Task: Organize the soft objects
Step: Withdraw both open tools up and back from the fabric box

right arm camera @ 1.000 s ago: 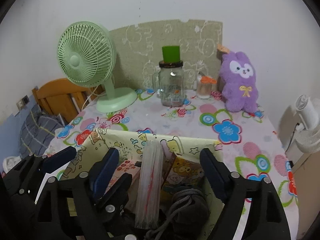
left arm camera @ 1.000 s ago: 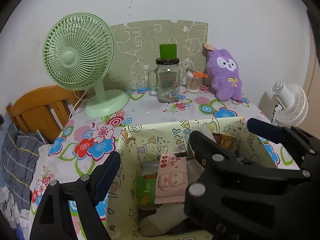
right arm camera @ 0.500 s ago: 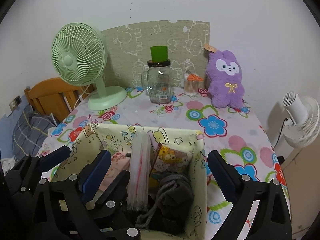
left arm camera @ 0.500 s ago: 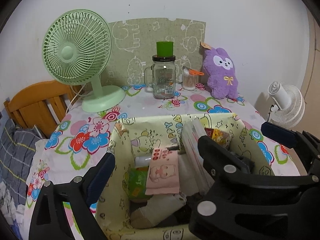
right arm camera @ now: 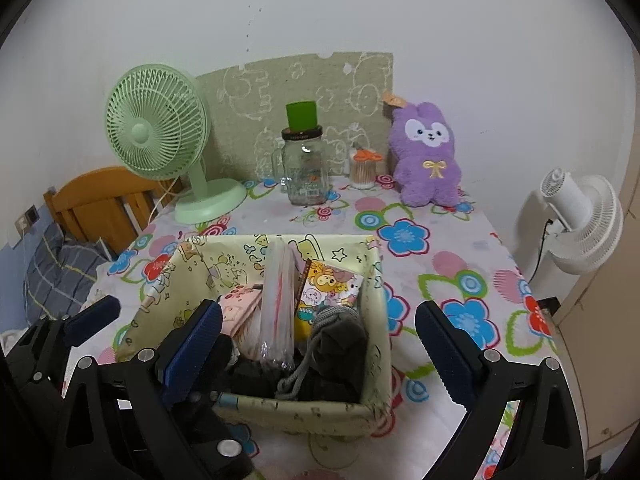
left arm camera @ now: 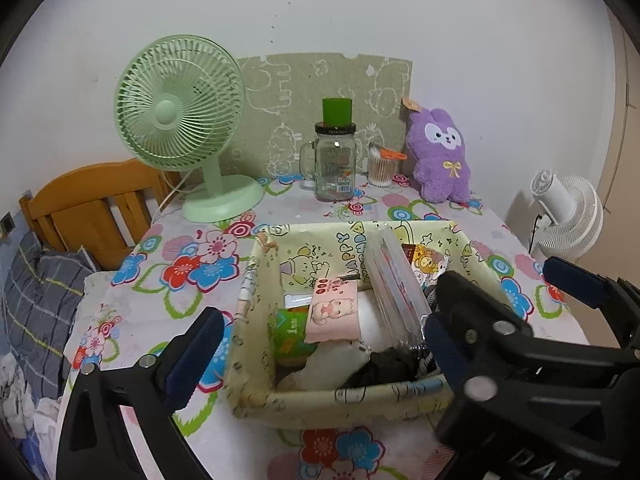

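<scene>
Basket w/ packets, dark cloth

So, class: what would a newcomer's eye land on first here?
Probably the purple plush bunny sitting at the table's back right by the wall, and the green fan at the back left. Nearer, a yellow cartoon-print basket stuffed with packets sits mid-table.

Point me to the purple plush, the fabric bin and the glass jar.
purple plush (right arm camera: 428, 160): right wrist view, belly.
fabric bin (right arm camera: 304, 410): right wrist view, near wall.
glass jar (left arm camera: 334, 172): left wrist view, glass body.
</scene>
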`<state>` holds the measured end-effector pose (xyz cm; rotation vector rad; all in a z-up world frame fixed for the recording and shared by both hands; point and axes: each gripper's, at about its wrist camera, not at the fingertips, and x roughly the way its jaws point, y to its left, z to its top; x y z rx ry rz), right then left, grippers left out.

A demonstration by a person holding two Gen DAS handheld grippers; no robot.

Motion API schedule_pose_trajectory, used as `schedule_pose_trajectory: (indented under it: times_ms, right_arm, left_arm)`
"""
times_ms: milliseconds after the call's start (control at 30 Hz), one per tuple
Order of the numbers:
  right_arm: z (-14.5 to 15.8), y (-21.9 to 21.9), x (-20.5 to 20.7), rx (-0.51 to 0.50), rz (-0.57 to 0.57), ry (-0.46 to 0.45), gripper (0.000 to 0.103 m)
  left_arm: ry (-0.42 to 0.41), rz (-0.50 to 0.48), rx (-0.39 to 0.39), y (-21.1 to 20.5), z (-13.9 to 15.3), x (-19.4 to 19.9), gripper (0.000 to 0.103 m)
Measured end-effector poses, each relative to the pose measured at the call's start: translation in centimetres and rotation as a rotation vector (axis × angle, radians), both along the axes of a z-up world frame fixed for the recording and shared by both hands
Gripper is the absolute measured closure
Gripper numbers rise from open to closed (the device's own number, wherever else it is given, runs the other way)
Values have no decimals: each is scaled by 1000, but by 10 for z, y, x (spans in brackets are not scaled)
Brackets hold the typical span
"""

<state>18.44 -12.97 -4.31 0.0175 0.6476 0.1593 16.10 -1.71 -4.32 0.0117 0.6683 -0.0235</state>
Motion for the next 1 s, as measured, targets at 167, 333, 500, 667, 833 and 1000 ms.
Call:
schedule_pose_trajectory:
  times_ms: [167, 333, 500, 667, 833, 1000]
  right_arm:
    - [12, -2, -16, -13, -8, -32, 4]
    - [25, -4, -38, -19, -17, -61, 4]
    - [39, -5, -64, -37, -11, -107, 4]
    - [54, -13, -92, -48, -49, -160, 4]
    - [69, -27, -115, -8, -81, -181, 2]
    - [74, -30, -138, -45, -111, -215, 1]
  left_arm:
    - [-23, 11, -4, 6, 11, -17, 0]
    - [-51, 18, 8, 10, 24, -36, 0]
    - [-65, 10, 47, 8, 38, -58, 0]
    - [-130, -9, 36, 8, 54, -88, 0]
    - [-183, -4, 28, 10, 68, -110, 0]
    - [-207, 15, 55, 13, 72, -129, 0]
